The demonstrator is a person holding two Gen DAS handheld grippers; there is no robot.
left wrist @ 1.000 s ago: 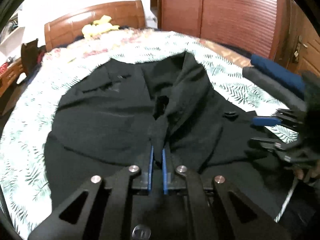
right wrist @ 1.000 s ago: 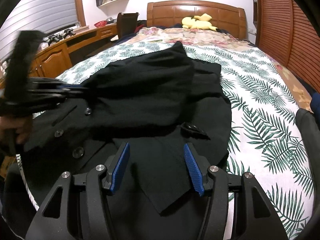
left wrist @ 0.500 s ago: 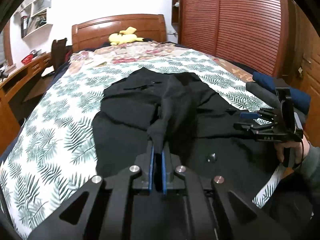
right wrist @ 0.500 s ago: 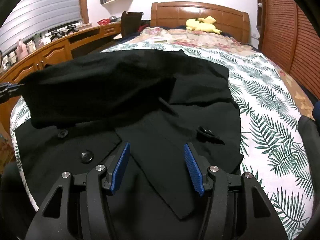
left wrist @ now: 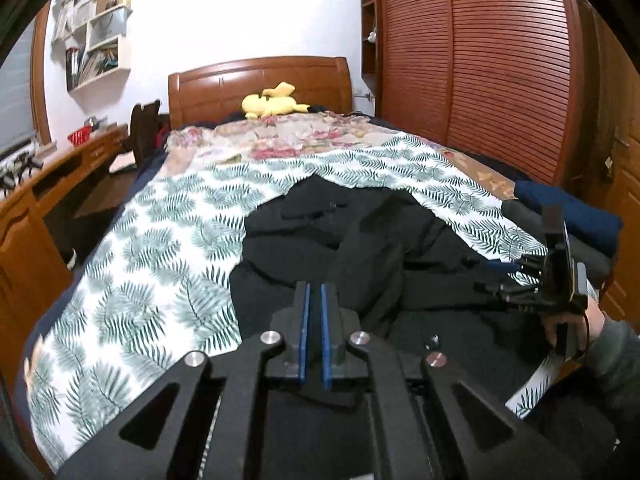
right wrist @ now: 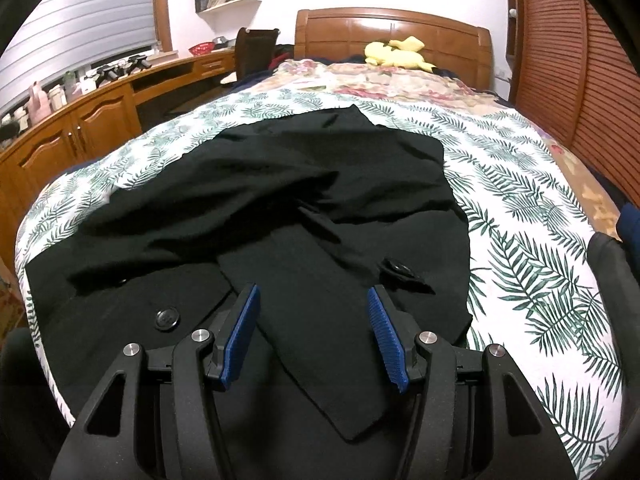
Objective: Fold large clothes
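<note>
One black coat [right wrist: 280, 208] is recorded across the lower centre of both views, spread on a leaf-print bedspread [left wrist: 160, 232]. Part of the garment is seen folded over its own middle in a rumpled ridge; which part it is cannot be made out, the dark cloth giving little contrast. Three buttons [right wrist: 167, 317] are counted in the right wrist view, and one more is partly visible in the left wrist view. The coat's near hem is cut off by the gripper bodies in both views.

Left gripper [left wrist: 313, 308]: seen at lower centre of its own view, above the coat, its blue pads drawn almost together with a thin slit left between them. Nothing is seen in the slit at the tips; further back it is shadowed and cannot be judged.

Right gripper [right wrist: 314, 320]: held about half open above the coat's lapel area, with no cloth gripped. It is also seen at the right edge of the left wrist view, carried by a hand [left wrist: 560, 322] and a grey-green sleeve [left wrist: 612, 356], its fingertips merging with the dark fabric.

Folded dark garments [left wrist: 568, 216] are noted at the right bedside, partly hidden. Beyond lie a floral quilt [left wrist: 288, 136], a yellow plush toy [left wrist: 272, 104], a wooden headboard [left wrist: 224, 84], a slatted wardrobe [left wrist: 480, 60] and a desk [right wrist: 100, 108] whose small items are too blurred to identify.
</note>
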